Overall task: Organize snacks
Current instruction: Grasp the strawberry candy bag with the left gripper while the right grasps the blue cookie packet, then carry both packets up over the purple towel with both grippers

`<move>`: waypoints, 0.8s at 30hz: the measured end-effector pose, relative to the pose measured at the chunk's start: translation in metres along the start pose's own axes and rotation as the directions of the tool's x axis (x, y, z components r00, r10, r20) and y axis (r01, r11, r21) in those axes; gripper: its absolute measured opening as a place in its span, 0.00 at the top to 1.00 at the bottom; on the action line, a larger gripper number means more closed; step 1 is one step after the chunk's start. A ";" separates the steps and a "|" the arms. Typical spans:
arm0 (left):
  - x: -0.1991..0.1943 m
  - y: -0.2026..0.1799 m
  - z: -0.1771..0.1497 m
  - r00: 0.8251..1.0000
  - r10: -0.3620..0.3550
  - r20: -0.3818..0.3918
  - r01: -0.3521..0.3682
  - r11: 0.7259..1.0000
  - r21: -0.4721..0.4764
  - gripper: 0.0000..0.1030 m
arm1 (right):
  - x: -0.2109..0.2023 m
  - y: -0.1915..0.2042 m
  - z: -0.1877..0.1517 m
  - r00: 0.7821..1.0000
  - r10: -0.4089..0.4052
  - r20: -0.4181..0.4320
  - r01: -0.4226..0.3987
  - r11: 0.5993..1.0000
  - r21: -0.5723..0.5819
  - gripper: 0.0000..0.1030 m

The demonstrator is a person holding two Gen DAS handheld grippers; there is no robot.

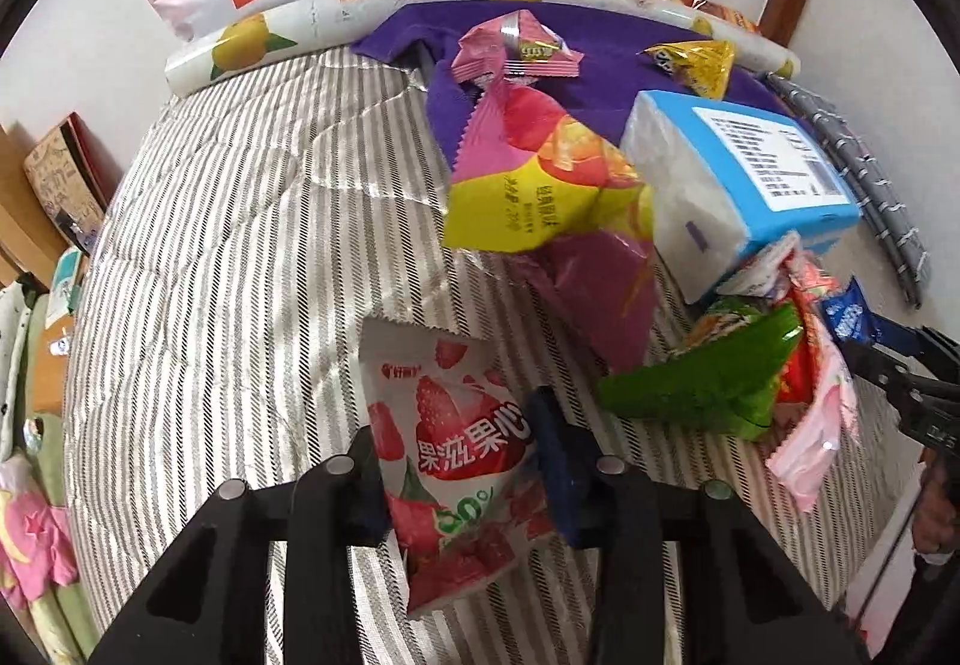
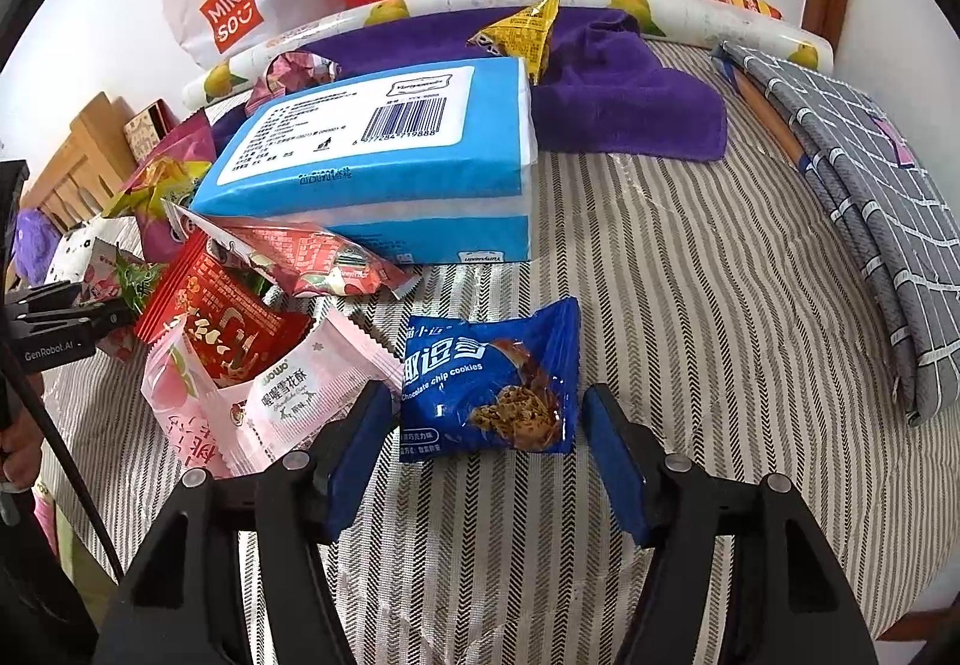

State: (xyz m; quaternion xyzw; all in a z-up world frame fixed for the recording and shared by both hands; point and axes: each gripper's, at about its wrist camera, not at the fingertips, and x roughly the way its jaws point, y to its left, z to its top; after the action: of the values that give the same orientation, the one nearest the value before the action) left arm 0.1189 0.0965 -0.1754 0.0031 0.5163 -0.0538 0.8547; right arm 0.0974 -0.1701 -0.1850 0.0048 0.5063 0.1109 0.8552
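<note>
The left gripper [image 1: 459,479] is seen clamped on a strawberry snack packet [image 1: 456,461], its blue pads pressed against both sides of the wrapper over the striped cloth [image 1: 240,245]. At two o'clock from it a green packet [image 1: 708,389] is leaned against the snack pile — the blue tissue pack [image 1: 744,173] is found beyond, at one o'clock.

In the right wrist view the right gripper [image 2: 489,419] is held spread around a blue cookie packet [image 2: 489,377]; whether the pads touch it cannot be told. A pink packet [image 2: 300,395] is lying at nine o'clock — just beside the left finger.
</note>
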 end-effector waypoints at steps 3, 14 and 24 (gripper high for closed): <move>-0.004 0.003 -0.001 1.000 -0.024 0.008 0.025 1.000 -0.008 0.68 | -0.001 0.001 0.000 1.000 -0.017 0.000 0.017 1.000 -0.021 0.51; -0.029 0.019 -0.003 0.991 -0.119 0.056 0.122 0.990 -0.063 0.69 | -0.027 0.007 0.003 0.999 0.001 0.055 0.001 0.999 -0.040 0.57; -0.061 0.015 0.014 0.981 -0.156 0.118 0.163 0.985 -0.053 0.69 | -0.060 0.005 0.025 0.990 0.019 0.140 -0.017 1.000 -0.019 0.57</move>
State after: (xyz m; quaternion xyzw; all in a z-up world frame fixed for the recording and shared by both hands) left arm 0.1043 0.1158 -0.1155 -0.0680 0.4671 -0.1058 0.8752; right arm 0.0908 -0.1741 -0.1203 0.0095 0.4440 0.1225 0.8876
